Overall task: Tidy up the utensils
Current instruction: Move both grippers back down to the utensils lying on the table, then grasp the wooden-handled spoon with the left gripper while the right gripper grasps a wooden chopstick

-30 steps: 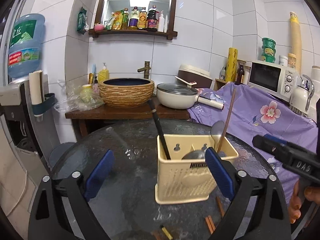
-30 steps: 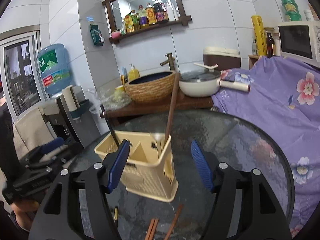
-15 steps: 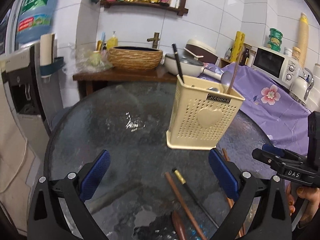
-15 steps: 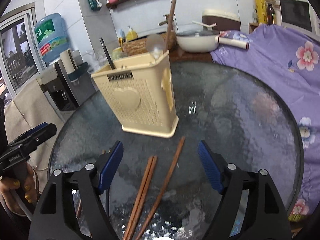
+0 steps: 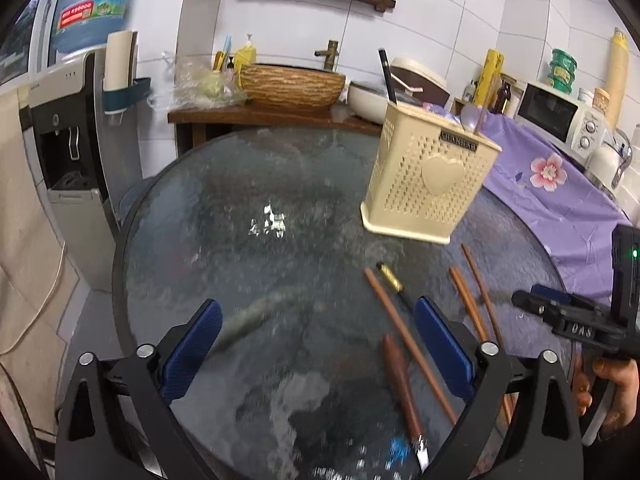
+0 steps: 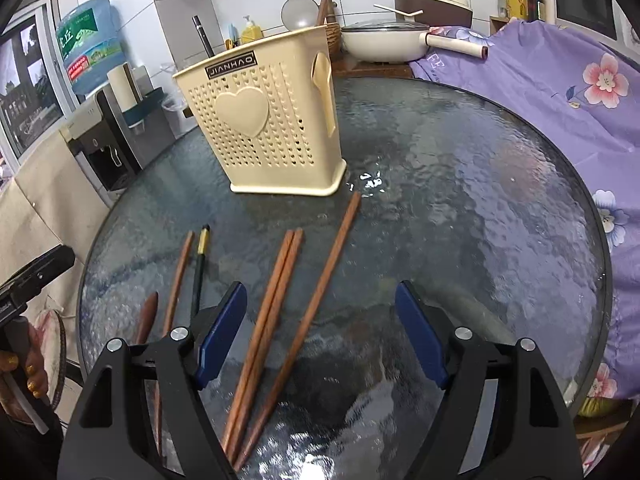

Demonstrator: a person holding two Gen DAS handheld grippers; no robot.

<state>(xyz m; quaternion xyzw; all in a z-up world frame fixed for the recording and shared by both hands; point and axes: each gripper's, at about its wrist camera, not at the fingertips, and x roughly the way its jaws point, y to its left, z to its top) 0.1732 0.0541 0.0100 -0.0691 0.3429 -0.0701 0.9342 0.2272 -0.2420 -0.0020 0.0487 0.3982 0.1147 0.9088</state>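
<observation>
Your right gripper (image 6: 320,336), jaws wide and empty, hangs over three brown chopsticks (image 6: 280,300) lying lengthwise toward the cream holder (image 6: 264,128), apparently nearer them than your open left gripper (image 5: 318,344).

Cream heart-perforated holder (image 6: 264,120), brown chopsticks (image 6: 276,296)

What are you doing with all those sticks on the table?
A person is tidying utensils with a grabbing tool in each hand. The cream holder stands on the glass table with a few utensils already in it. Several chopsticks still lie loose in front of it. The right tool hovers open over three brown ones, and the left tool is open too. Neither holds anything yet.
</observation>
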